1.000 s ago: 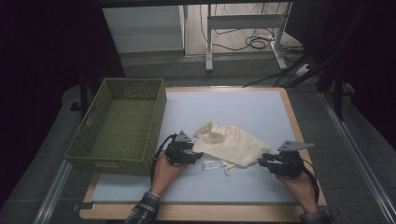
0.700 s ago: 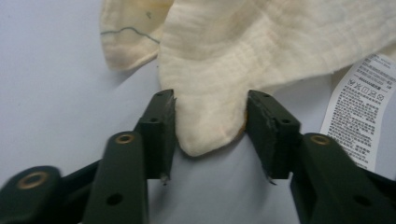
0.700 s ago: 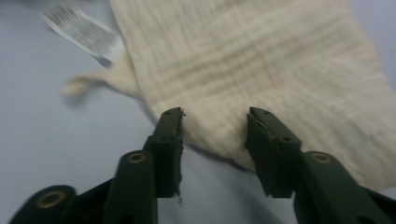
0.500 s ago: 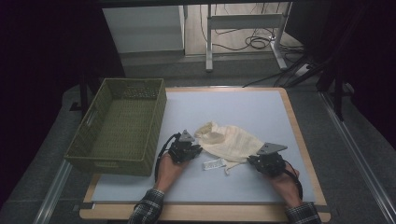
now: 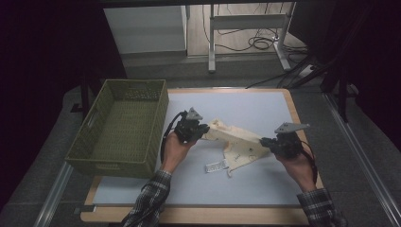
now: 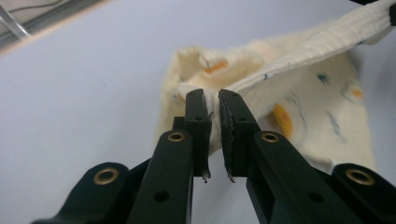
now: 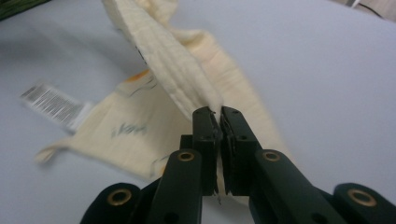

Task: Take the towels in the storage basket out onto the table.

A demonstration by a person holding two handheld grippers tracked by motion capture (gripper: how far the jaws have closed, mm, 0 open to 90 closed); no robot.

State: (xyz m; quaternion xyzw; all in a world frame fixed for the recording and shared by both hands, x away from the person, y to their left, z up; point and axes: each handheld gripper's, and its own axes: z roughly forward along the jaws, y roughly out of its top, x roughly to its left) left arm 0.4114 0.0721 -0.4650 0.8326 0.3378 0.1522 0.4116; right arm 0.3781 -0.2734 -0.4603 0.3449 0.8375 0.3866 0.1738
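Note:
A cream cloth (image 5: 235, 142) with small printed marks hangs stretched between both grippers above the pale blue mat (image 5: 246, 106). My left gripper (image 5: 204, 129) is shut on the cloth's left end; its jaws pinch a folded edge of the cloth (image 6: 289, 88), with the left gripper (image 6: 213, 100) closed tight. My right gripper (image 5: 263, 142) is shut on the cloth's right end, where a thick hem of the cloth (image 7: 168, 70) runs into the right gripper (image 7: 218, 114). A white barcode label (image 5: 215, 167) dangles from the cloth's lower edge and shows as the label (image 7: 53, 103) at left.
A green woven basket (image 5: 122, 126) stands at the table's left side, close to my left hand. The wooden table rim (image 5: 302, 127) frames the mat. Metal desk legs (image 5: 212, 42) and cables lie on the floor beyond the far edge.
Both grippers have lifted and drawn apart, pulling the crumpled cloth taut between them. The right gripper moved in to the cloth, closed on it, then swung out to the right.

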